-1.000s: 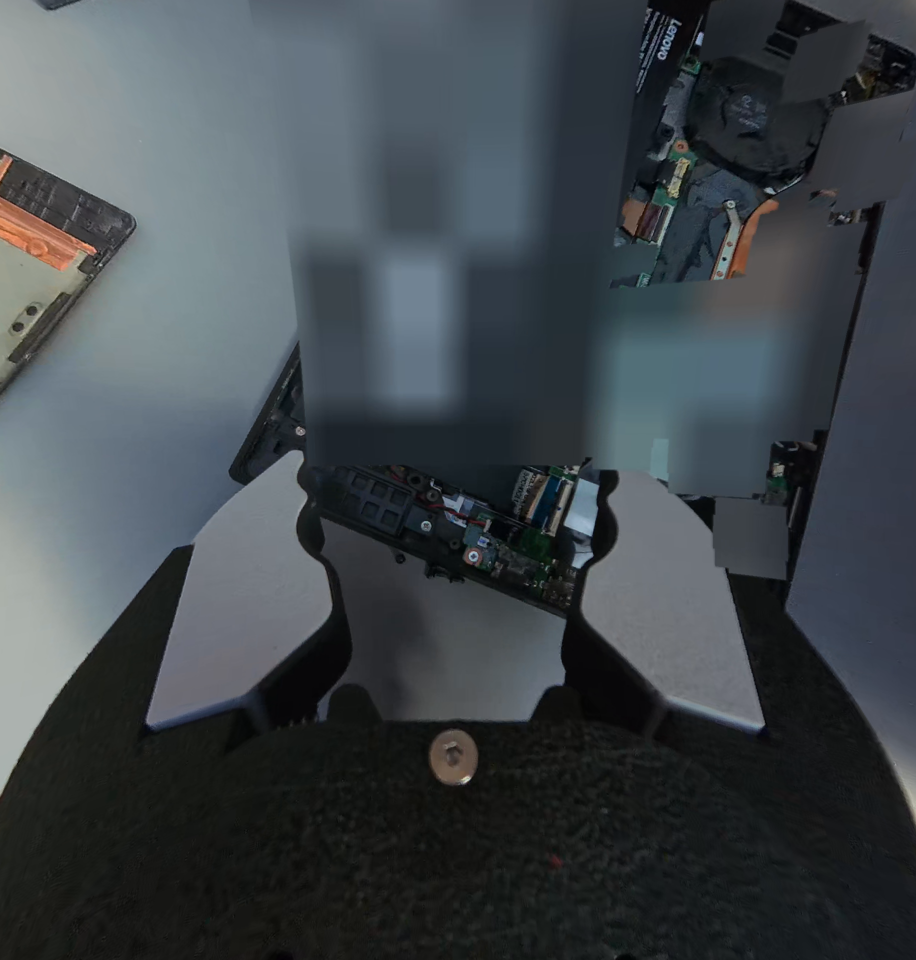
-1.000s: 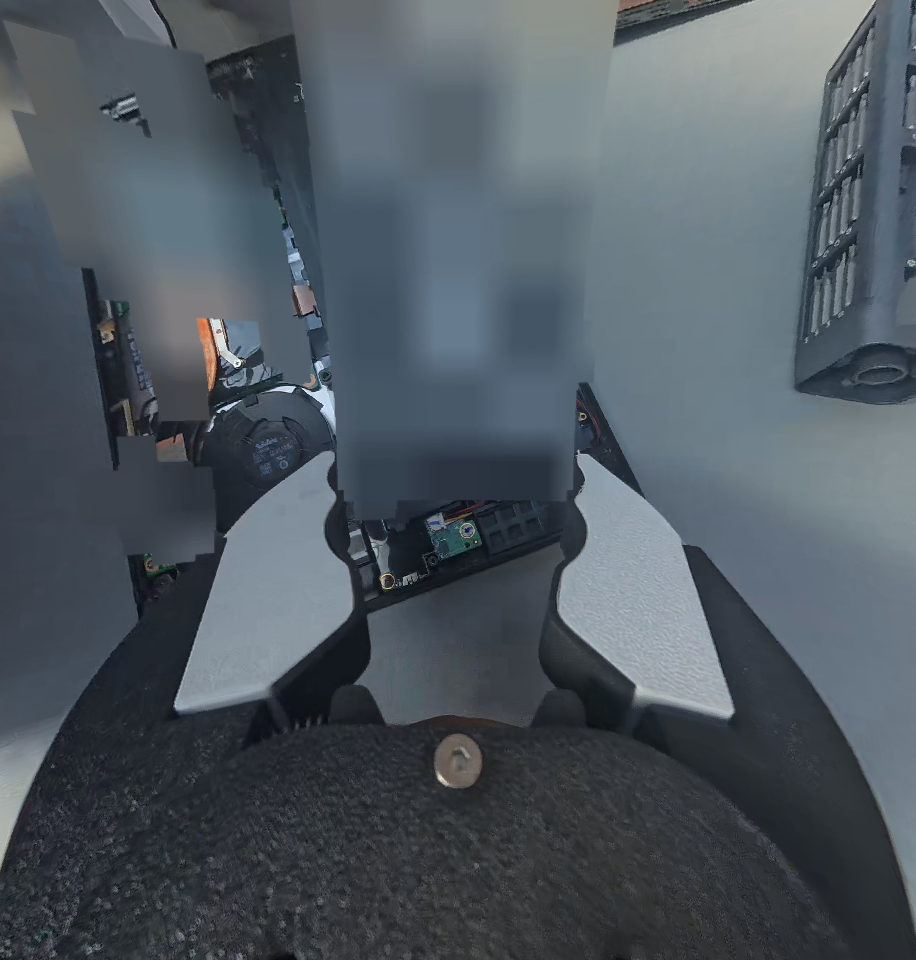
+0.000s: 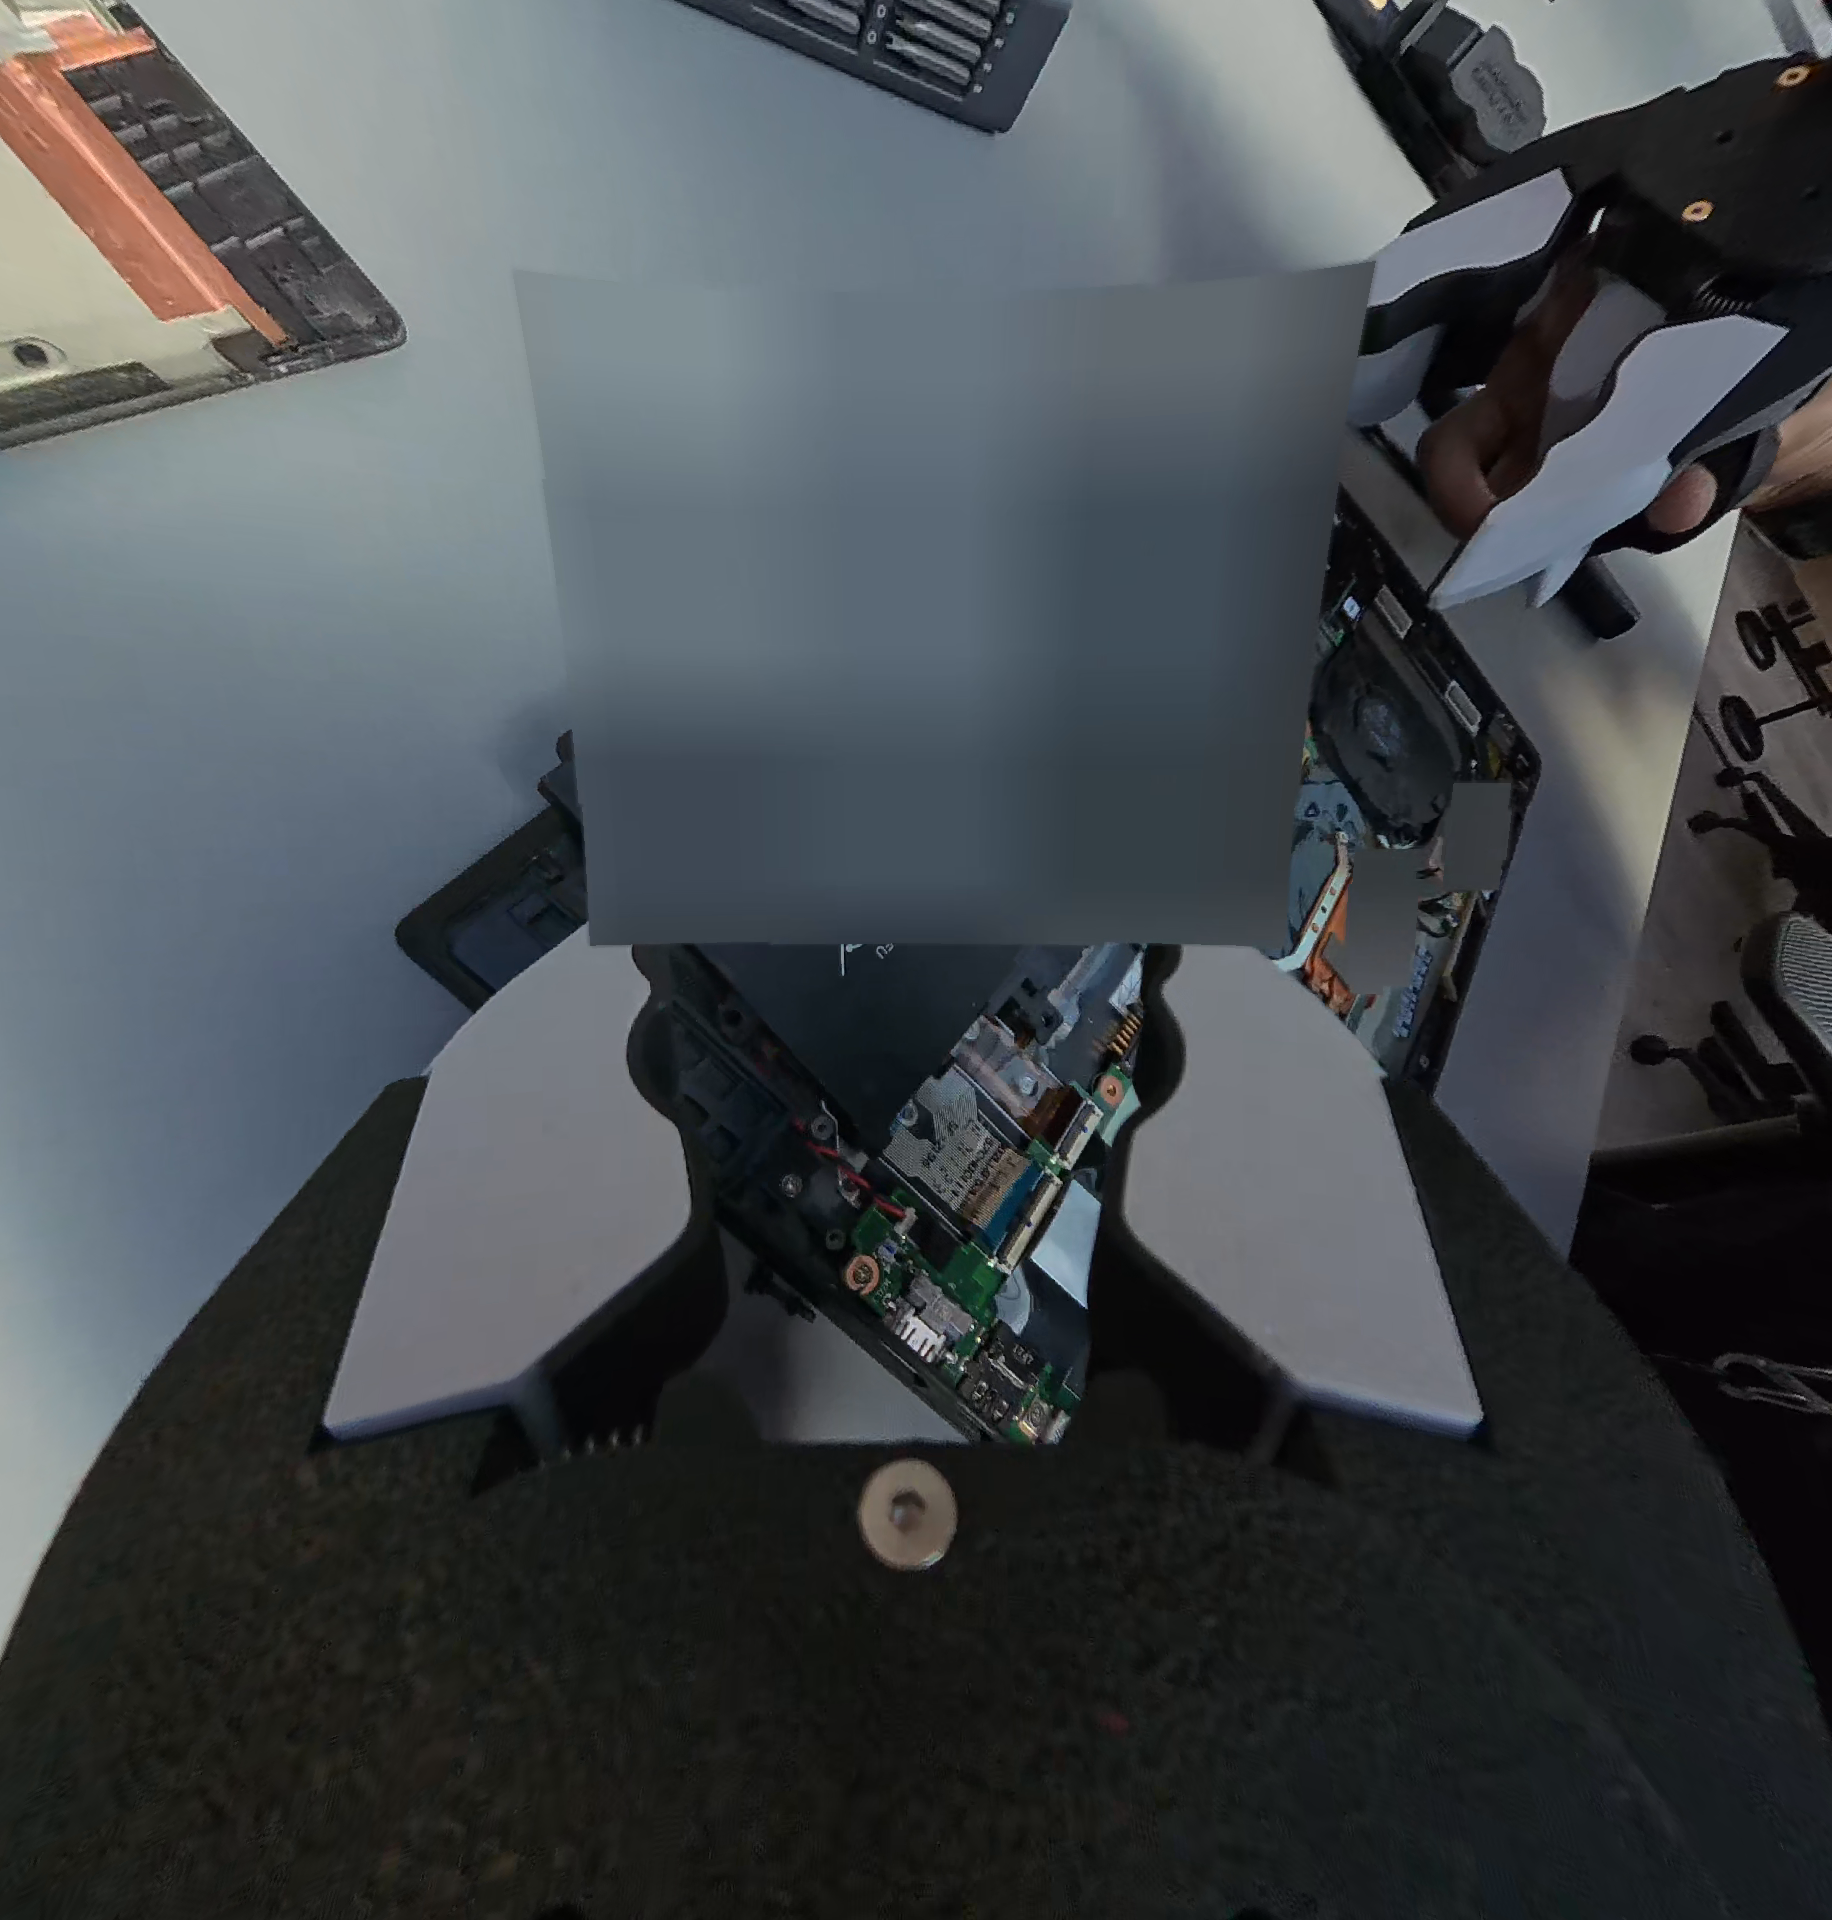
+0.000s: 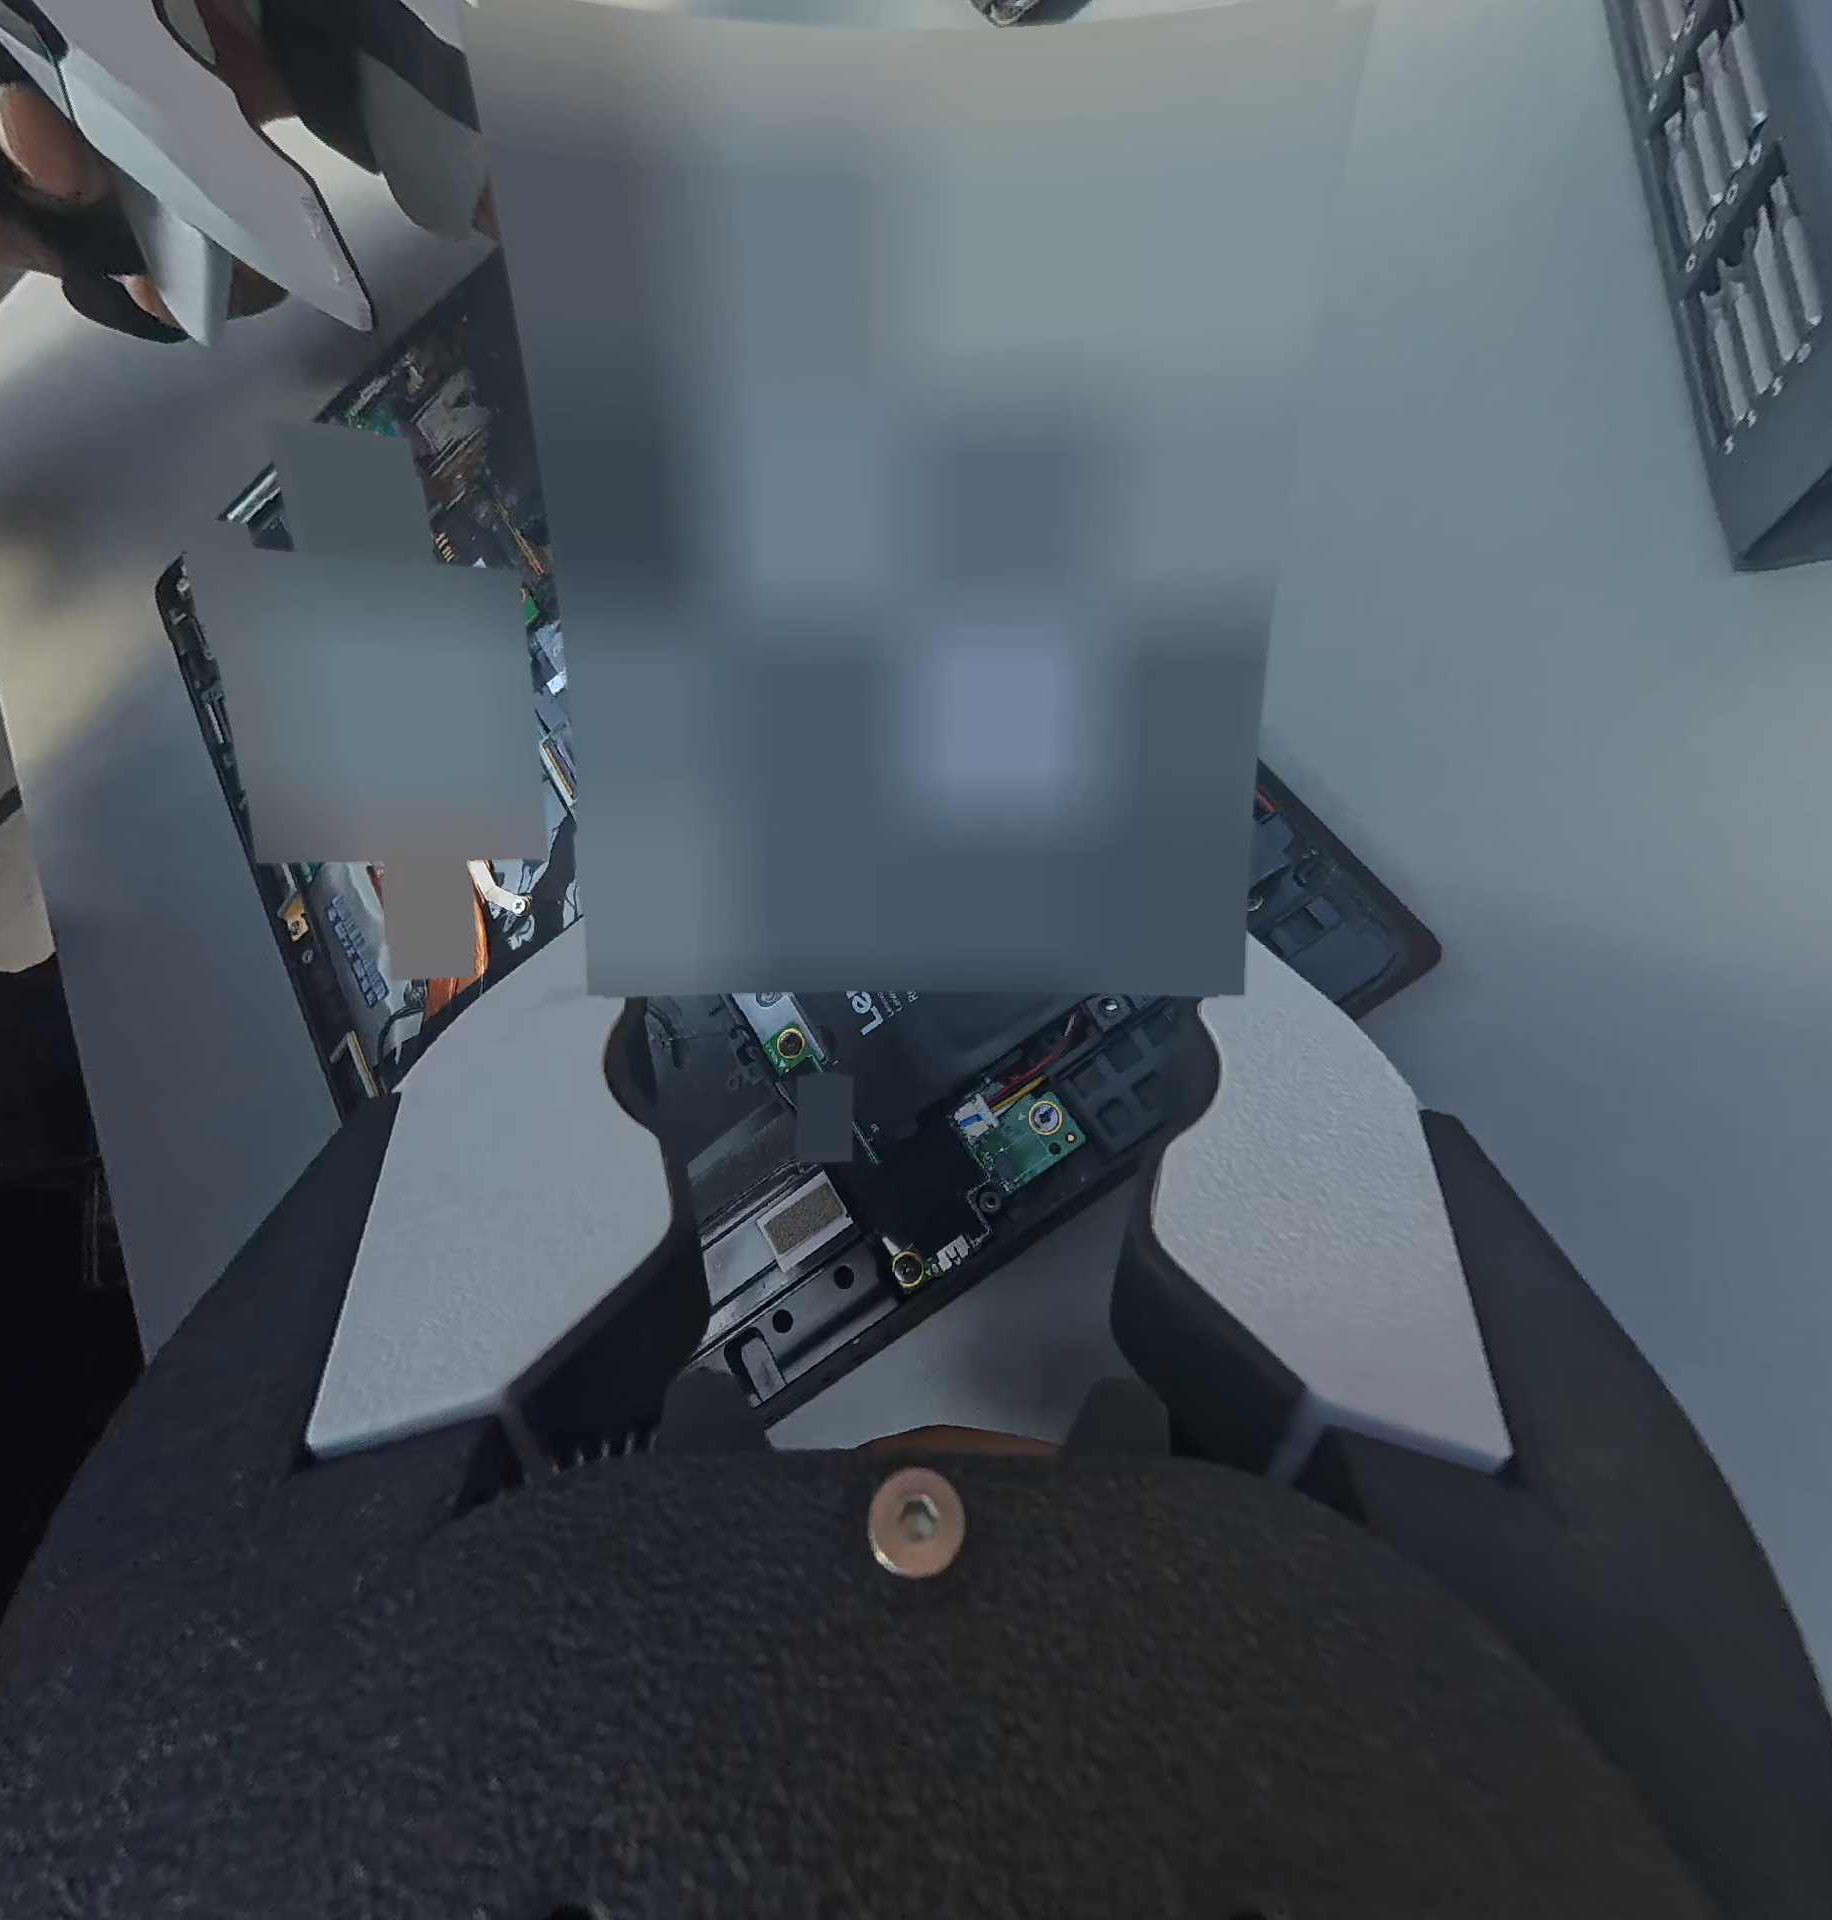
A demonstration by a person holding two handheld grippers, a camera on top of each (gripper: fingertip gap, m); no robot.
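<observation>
below both open grippers [image 3: 907, 997] [image 4: 907, 1029], opened laptop [image 3: 953, 1226]

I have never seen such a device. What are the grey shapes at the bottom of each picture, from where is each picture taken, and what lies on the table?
The grey shapes are the two fingers of a hand-held gripper; a person holds one in each hand. Each picture comes from a camera on one gripper, looking forward along its fingers.

In the left wrist view, the left gripper is open and holds nothing. It hangs over an opened laptop with bare circuit boards and a fan. The right gripper is also open and empty, over the same laptop.

Also on the white table lie a removed cover with an orange strip and a dark bit case. The big blurred patches were added afterwards.
</observation>
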